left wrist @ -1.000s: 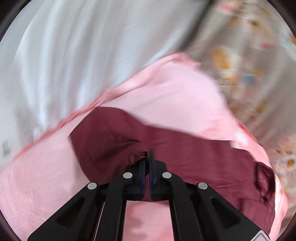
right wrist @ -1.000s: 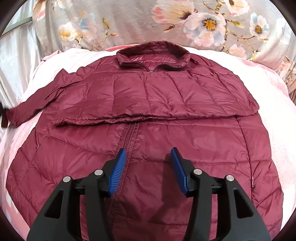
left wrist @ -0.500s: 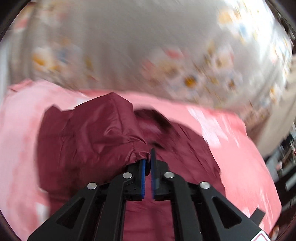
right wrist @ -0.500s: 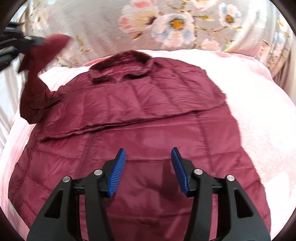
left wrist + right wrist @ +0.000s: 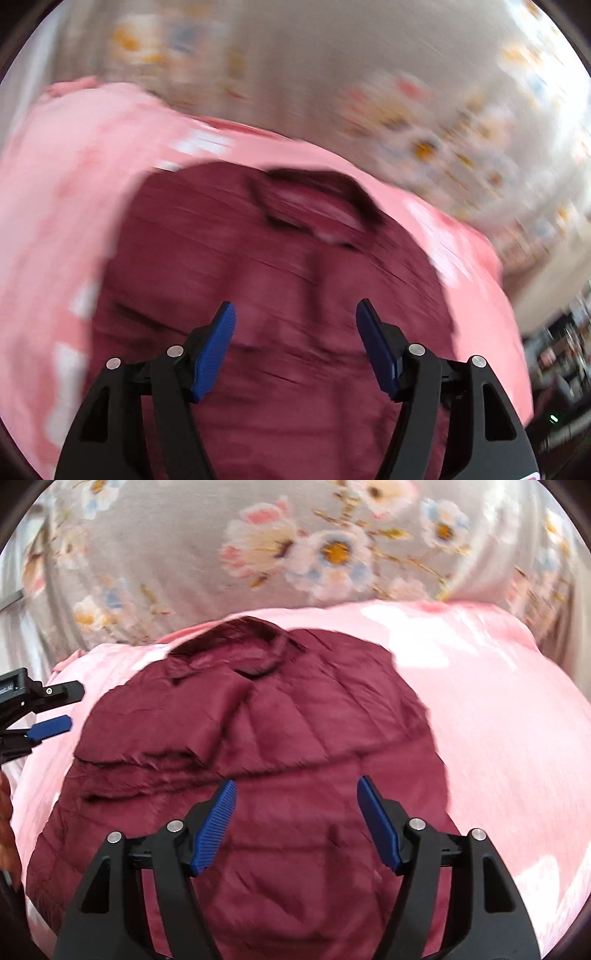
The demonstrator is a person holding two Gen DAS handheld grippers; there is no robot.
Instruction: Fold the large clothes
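Observation:
A dark red quilted jacket [image 5: 280, 746] lies on the pink bed cover [image 5: 498, 720], collar [image 5: 236, 646] at the far end, both sleeves folded across its chest. It also fills the blurred left wrist view [image 5: 288, 295]. My left gripper [image 5: 295, 347] is open and empty above the jacket; it also shows at the left edge of the right wrist view [image 5: 48, 716]. My right gripper [image 5: 295, 823] is open and empty over the jacket's lower half.
A grey floral curtain [image 5: 295, 546] hangs behind the bed. The pink cover [image 5: 55, 221] spreads to both sides of the jacket. Dark furniture [image 5: 561, 369] stands beyond the bed's right side.
My left gripper carried the left sleeve up and across onto the chest, then opened and let it go. My right gripper stayed open and shifted a little.

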